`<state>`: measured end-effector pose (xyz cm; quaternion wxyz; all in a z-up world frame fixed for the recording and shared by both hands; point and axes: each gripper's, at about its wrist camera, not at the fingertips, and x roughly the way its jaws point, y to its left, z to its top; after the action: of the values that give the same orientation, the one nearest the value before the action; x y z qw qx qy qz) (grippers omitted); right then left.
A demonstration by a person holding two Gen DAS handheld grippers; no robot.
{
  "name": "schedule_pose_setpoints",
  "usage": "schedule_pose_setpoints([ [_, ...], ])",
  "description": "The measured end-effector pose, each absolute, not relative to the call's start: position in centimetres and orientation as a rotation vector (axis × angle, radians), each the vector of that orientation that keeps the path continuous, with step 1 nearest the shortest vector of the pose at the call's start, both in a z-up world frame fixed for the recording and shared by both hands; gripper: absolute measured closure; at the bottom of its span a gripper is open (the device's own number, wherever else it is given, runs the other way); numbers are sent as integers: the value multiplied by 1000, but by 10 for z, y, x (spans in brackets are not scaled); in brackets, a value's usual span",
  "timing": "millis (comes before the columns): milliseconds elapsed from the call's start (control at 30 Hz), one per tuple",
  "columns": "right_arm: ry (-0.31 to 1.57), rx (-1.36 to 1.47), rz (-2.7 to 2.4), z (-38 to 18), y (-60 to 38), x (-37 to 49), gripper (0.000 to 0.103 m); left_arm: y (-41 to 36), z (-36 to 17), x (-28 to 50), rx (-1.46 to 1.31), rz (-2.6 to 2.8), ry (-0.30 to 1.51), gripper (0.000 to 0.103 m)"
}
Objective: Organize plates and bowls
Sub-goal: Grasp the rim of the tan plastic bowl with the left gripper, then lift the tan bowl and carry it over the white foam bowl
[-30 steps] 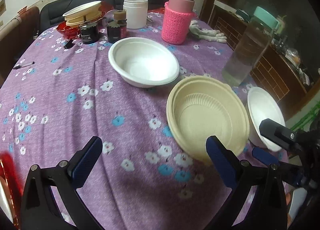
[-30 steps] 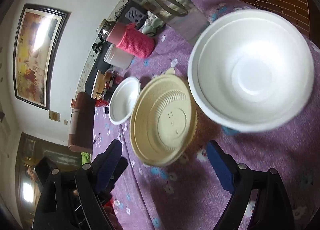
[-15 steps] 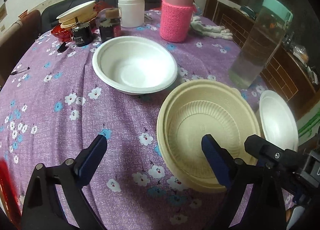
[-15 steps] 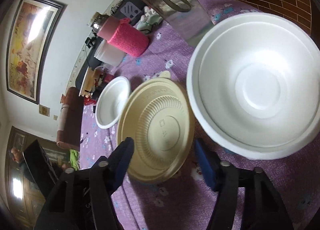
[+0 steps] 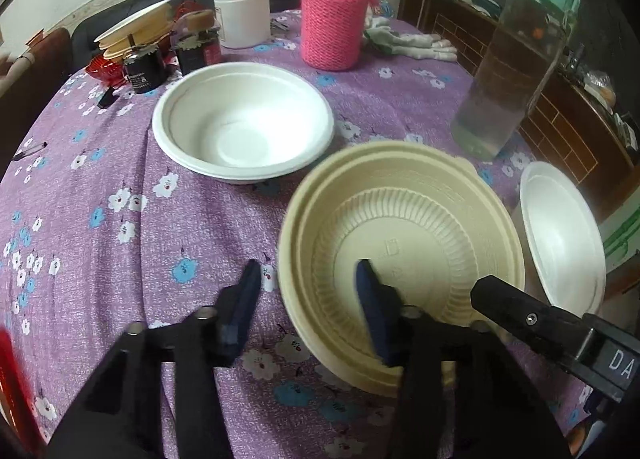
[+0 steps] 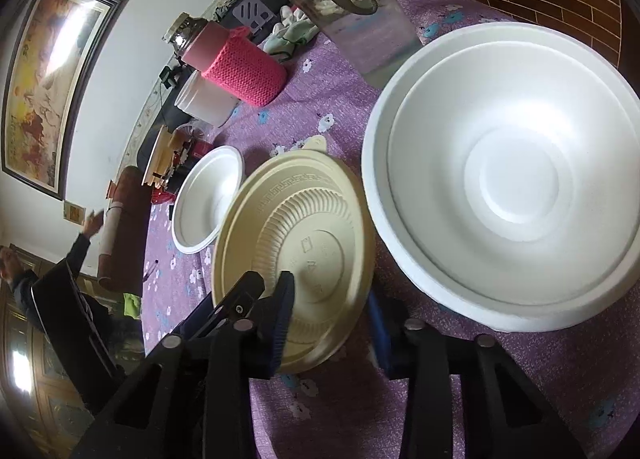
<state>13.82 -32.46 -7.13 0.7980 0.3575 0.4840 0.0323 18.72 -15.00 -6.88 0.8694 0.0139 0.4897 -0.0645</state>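
Both grippers have just been closing on the ribbed beige plastic bowl (image 5: 400, 255) near the worktop's (image 5: 120, 259) front edge. The left gripper (image 5: 308, 311) and right gripper (image 6: 332, 323) each straddle its rim — contact looks likely, though unclear. Uneven squeezing could buckle it or knock the wide white foam bowl (image 6: 508, 175) beside it.

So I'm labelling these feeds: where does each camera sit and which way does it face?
Left wrist: on the left tongs, looking down across the beige bowl; its pads straddle the near rim.
Right wrist: on the right tongs, looking down; its pads straddle that bowl's rim.
Shared: beige bowl, both white bowls, pink-sleeved flask.
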Motion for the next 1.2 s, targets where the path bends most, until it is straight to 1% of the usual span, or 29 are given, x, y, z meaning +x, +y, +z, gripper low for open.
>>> schedule_pose_setpoints([
  [33, 1043, 763, 69, -72, -325, 138, 75, -151, -70, 187, 33, -140, 1029, 74],
  [67, 1046, 758, 68, -72, -325, 139, 81, -153, -71, 187, 45, -135, 1028, 76],
  [100, 1051, 753, 61, -73, -325, 138, 83, -154, -71, 186, 59, -131, 1022, 77],
  [167, 1058, 748, 54, -74, -326, 138, 87, -156, -72, 185, 83, -113, 1009, 85],
  [433, 1052, 718, 54, -72, -324, 135, 87, -155, -71, 178, 104, -106, 984, 85],
  [700, 1021, 684, 69, -60, -315, 122, 88, -146, -52, 156, 114, -97, 912, 86],
  [1200, 968, 584, 157, -24, -257, 86, 88, -81, -21, 104, 28, -15, 819, 85],
])
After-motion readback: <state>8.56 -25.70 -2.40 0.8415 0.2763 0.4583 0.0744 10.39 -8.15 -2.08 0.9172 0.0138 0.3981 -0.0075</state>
